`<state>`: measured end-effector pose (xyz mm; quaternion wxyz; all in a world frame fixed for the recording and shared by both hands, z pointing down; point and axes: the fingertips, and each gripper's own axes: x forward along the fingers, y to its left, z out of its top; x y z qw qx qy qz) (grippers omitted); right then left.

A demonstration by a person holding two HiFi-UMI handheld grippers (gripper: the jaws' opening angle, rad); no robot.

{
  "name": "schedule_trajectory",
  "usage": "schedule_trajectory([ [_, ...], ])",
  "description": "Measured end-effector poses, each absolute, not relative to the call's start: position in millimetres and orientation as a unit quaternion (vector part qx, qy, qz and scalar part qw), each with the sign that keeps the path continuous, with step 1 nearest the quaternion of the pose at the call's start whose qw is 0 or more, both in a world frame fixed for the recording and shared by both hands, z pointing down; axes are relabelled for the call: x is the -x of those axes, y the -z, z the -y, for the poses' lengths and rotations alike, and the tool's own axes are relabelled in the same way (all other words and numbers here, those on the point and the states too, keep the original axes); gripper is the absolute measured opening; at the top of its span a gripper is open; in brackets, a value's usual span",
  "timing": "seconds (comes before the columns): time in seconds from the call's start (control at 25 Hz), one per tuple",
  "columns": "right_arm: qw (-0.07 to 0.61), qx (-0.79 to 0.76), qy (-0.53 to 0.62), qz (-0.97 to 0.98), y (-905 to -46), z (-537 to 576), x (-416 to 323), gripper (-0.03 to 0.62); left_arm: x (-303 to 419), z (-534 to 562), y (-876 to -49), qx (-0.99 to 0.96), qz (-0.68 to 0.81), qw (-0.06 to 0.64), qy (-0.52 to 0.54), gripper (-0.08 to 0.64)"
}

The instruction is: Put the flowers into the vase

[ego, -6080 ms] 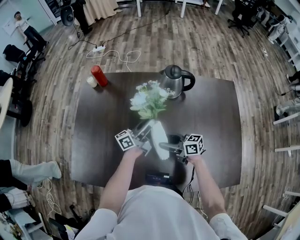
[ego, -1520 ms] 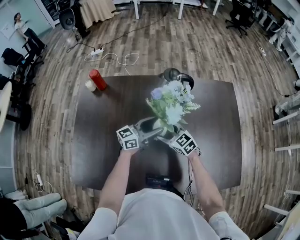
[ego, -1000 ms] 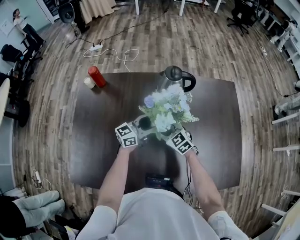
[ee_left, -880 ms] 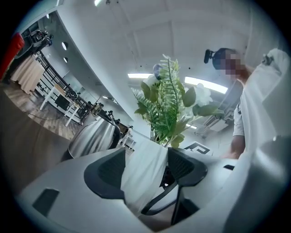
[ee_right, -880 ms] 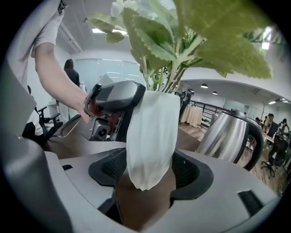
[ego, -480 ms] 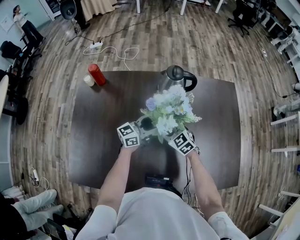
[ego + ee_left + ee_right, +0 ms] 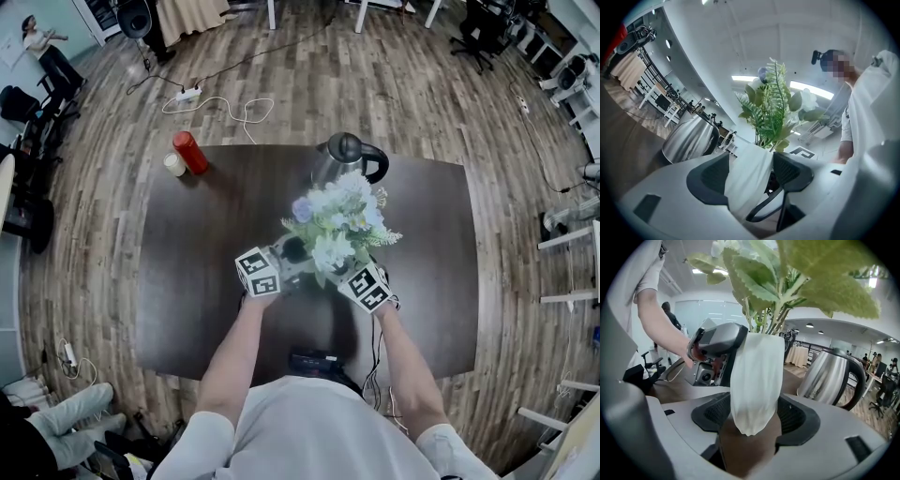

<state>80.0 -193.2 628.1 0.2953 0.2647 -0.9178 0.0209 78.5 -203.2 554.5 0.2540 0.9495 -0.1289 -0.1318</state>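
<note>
You've got the white vase (image 7: pixel 757 376) pinched from both sides, left claw (image 7: pixel 750 173) and right claw (image 7: pixel 757 417) each clamped on its body. The flowers (image 7: pixel 339 220) are stuck in its top, mid-desk (image 7: pixel 206 244), with the steel kettle (image 7: pixel 339 155) just behind.

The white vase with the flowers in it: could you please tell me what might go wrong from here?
1. The white tapered vase narrows to a small base under a tall bunch of flowers, so it could topple if the left gripper and right gripper let go unevenly.
2. The steel kettle stands close behind; a push forward might knock the blooms against it.
</note>
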Motion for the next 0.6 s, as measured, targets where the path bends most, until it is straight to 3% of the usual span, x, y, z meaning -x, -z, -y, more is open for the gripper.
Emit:
schedule_trajectory([
  [0.6,0.282,-0.265,-0.040,0.921,-629.7,187.7,-81.8,0.308,-74.5,201.0,-553.7,-0.950,0.131,0.252,0.130,0.278],
])
